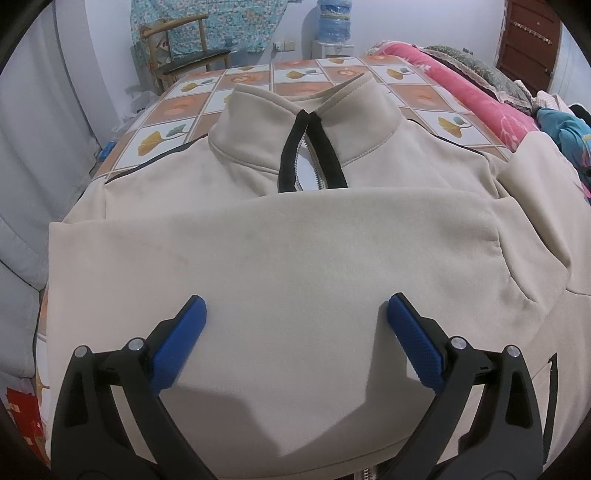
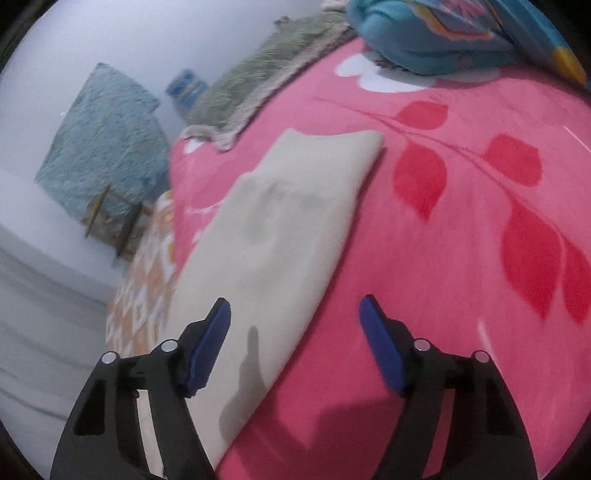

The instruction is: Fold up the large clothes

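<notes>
Pink blanket (image 2: 424,258) under right-view sleeve (image 2: 288,229) only

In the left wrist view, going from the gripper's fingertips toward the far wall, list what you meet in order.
left gripper → folded-over cream sleeve → black-edged zipper opening → stand-up collar → leaf-patterned tablecloth → wooden chair and water bottle by the wall.
</notes>
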The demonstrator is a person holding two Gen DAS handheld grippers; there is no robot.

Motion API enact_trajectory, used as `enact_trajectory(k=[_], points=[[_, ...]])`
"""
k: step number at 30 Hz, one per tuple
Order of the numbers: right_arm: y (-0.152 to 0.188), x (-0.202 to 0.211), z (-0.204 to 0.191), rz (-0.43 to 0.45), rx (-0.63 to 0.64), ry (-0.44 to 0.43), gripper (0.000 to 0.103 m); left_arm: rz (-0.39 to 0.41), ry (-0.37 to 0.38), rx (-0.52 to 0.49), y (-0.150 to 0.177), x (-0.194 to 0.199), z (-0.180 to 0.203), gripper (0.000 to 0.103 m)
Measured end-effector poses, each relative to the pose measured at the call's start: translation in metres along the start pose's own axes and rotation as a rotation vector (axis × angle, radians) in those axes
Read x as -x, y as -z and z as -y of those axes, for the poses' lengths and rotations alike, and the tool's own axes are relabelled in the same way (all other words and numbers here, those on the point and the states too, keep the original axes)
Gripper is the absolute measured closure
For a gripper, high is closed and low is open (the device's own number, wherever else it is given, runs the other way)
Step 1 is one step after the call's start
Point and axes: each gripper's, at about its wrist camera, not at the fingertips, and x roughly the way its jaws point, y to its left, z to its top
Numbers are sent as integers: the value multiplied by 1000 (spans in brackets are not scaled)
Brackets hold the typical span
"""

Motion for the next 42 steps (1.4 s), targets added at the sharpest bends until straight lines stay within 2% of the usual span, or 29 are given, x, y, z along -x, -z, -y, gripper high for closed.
enact_trajectory(k=[6,9,12,18,20,23,28,32,42], points=[[-25,-17,15,39,-83,0,41,0,1,0,0,0,-1,7],[-36,-21,22,57,-121,5,47,0,1,0,0,0,-1,7],[-47,-25,28,74,-173,10,53,2,0,1,0,0,-1,7],[-57,-26,29,98,-190,48,68,8,2,-1,2,0,-1,7],[-57,-25,31,105,-191,57,78,9,2,-1,2,0,-1,7],[-56,-21,31,117,-184,62,88,10,2,-1,2,0,-1,7],[-54,-3,15,152,-115,62,93,10,2,-1,2,0,-1,7],[-48,19,-9,179,-37,24,94,11,2,0,2,0,-1,7],[-13,79,-95,222,190,-154,95,21,2,0,1,1,0,7]])
